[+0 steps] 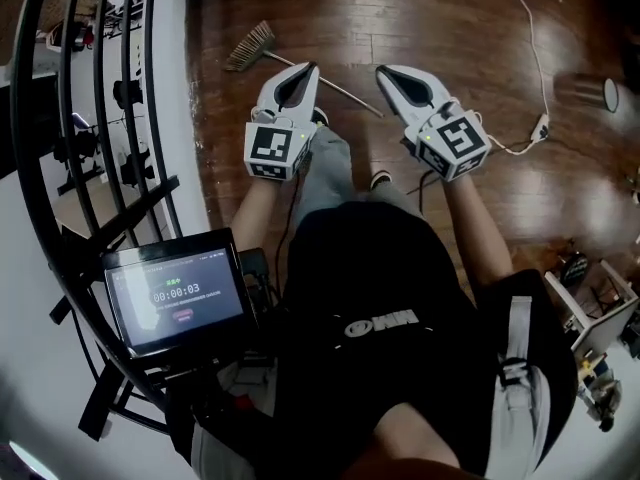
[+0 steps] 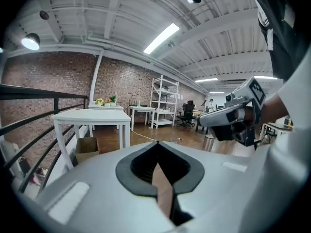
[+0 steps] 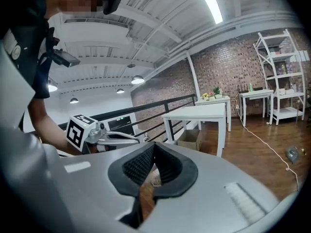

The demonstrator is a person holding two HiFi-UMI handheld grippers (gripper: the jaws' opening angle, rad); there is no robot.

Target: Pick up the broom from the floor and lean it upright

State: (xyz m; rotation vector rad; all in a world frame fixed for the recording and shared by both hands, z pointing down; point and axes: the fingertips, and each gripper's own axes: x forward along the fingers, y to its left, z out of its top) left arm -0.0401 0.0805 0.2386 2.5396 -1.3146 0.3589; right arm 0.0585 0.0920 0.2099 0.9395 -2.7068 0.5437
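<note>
The broom (image 1: 300, 68) lies flat on the dark wooden floor in the head view. Its brown bristles (image 1: 252, 46) are at the upper left, and the thin handle runs down to the right between my two grippers. My left gripper (image 1: 308, 68) hovers over the handle's middle, shut and holding nothing. To the right of the handle's end, my right gripper (image 1: 384, 70) is also shut and empty. In the left gripper view the jaws (image 2: 156, 142) meet at their tips. The right gripper view shows its jaws (image 3: 154, 143) closed too. Both grippers point forward and slightly down.
A black railing (image 1: 60, 148) curves along the left, with a tablet screen (image 1: 175, 293) mounted on it. A white cable (image 1: 535, 58) and a metal bin (image 1: 590, 90) are on the floor to the right. A white table (image 2: 92, 115) with a cardboard box (image 2: 87, 149) under it stands ahead.
</note>
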